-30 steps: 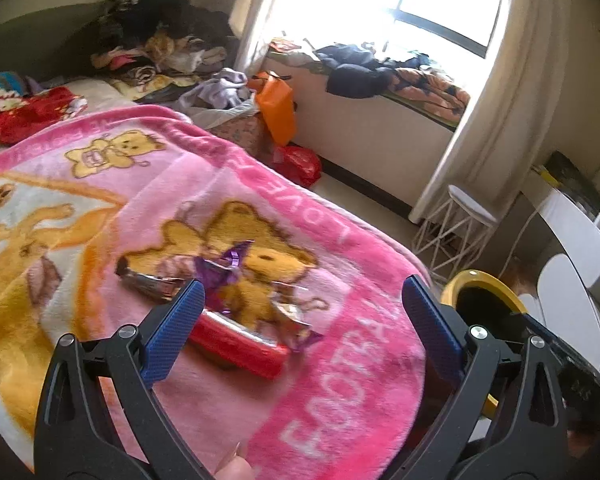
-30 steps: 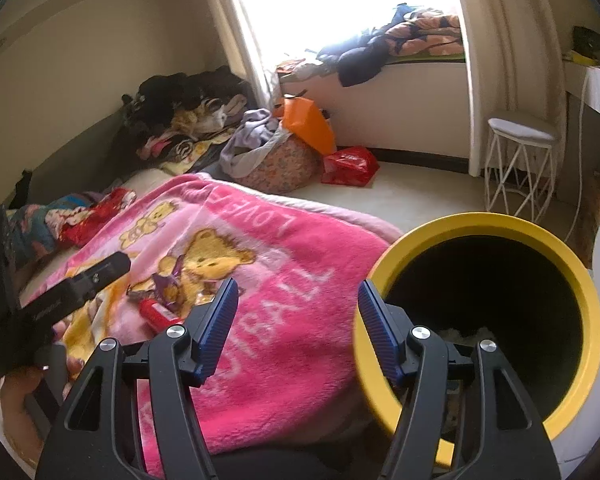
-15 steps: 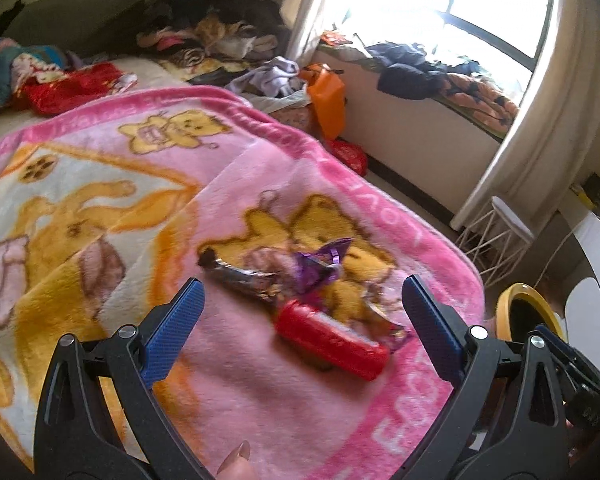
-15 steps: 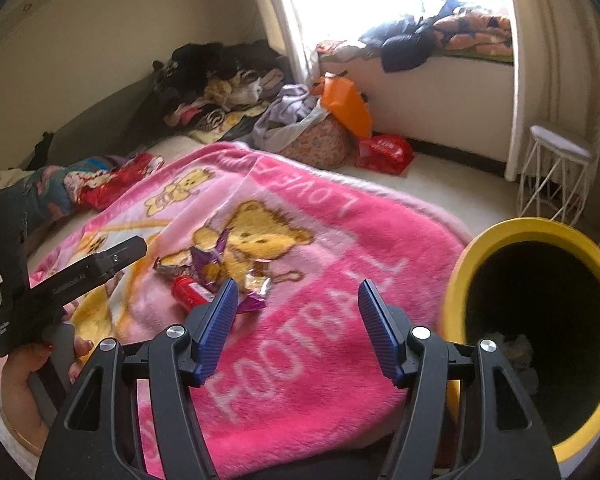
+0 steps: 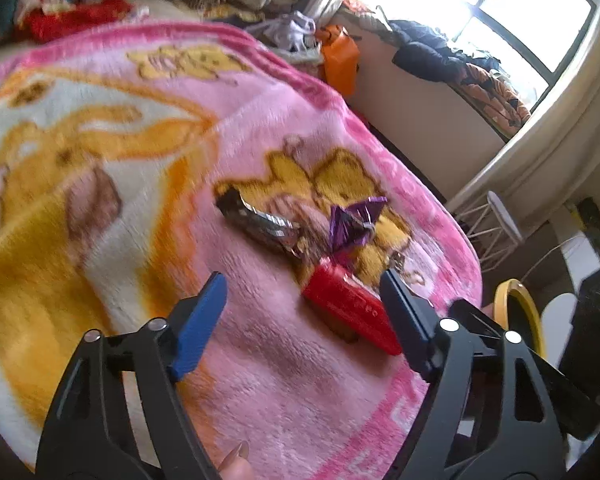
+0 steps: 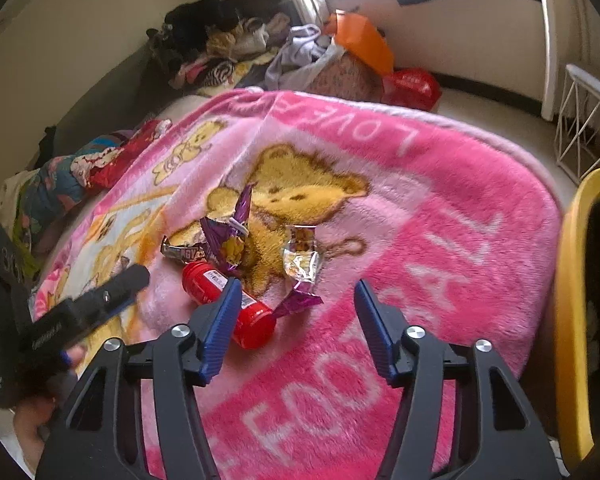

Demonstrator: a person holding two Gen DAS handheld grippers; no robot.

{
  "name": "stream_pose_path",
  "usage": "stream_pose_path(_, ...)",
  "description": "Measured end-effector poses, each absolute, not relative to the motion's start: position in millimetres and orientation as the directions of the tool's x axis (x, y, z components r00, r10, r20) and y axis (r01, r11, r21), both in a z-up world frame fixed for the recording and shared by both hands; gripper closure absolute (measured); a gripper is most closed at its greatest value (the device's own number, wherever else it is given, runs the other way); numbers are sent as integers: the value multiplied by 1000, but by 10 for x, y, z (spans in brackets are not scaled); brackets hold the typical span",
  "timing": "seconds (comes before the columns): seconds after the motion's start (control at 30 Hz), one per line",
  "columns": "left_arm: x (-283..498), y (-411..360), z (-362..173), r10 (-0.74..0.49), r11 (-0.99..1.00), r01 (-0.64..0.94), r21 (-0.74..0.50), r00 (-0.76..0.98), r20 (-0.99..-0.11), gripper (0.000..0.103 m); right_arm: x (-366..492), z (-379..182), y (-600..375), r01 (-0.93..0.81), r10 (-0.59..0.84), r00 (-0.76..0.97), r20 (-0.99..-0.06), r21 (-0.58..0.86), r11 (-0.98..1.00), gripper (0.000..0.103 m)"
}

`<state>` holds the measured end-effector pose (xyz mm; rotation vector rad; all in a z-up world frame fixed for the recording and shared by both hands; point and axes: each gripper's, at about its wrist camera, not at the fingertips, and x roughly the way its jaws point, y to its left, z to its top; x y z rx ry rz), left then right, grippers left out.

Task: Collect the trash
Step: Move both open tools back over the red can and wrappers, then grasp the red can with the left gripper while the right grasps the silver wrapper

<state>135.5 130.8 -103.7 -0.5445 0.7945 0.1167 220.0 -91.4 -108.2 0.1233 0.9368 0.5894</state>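
Trash sits in 1 cluster mid-blanket, nothing collected from it yet by the look of it. Left to right in the right wrist view: dark bar wrapper at 9 o'clock of the cluster, purple foil wrapper touching it, red tube at 6 o'clock, silver wrapper at 3 o'clock. Yellow bin stands off the blanket's edge at 3 o'clock. Left gripper: jaws closing, spread, nothing between them; red tube just beside its right finger. Right gripper: jaws closing, spread, empty; a purple scrap lies just ahead. Step: approach for a pick. Next, my read: centre 1 gripper over 1 item, press into the soft pile, pinch without snagging fleece, carry to the bin.
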Motion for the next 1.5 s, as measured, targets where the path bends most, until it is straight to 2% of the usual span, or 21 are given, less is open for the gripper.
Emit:
stream_pose_path(0.17, 1412, 1279, -1193, -186, 810, -302, -502, 680, -709, 43, 2329, -1230, -777, -423, 501, 396, -769, 332, 843, 61)
stream_pose_path(0.27, 1460, 1249, -1260, -220, 788, -305, -535, 672, -707, 46, 2383, -1323, -759, -422, 508, 345, -789, 353, 835, 76)
stream_pose_path(0.37, 1503, 1215, -1307, -263, 758, -303, -577, 667, -697, 47, 2391, -1363, -772, -422, 514, 318, -797, 366, 829, 79)
stream_pose_path(0.7, 1670, 1023, -1410, -302, 716, -332, -614, 645, -701, 49, 2321, -1191, -1265, -360, 524, 403, -750, 397, 844, 83)
stream_pose_path(0.77, 1689, 1009, -1437, -304, 705, -344, -621, 644, -702, 51, 2279, -1148, -1363, -359, 513, 432, -742, 381, 852, 83)
stream_pose_path(0.9, 1698, 996, -1482, -278, 697, -379, -609, 640, -717, 62, 2182, -1054, -1496, -370, 486, 491, -723, 332, 868, 83)
stream_pose_path(1.0, 1678, 1002, -1476, -271, 697, -382, -607, 643, -716, 66, 2136, -1003, -1544, -378, 474, 520, -710, 306, 874, 83)
stream_pose_path(1.23, 1547, 879, -1303, -291, 729, -309, -611, 668, -685, 74, 2079, -888, -1695, -375, 463, 565, -683, 287, 881, 83)
stream_pose_path(1.5, 1494, 601, -1052, -321, 776, -192, -601, 699, -639, 77, 2036, -798, -1936, -339, 449, 602, -660, 298, 892, 83)
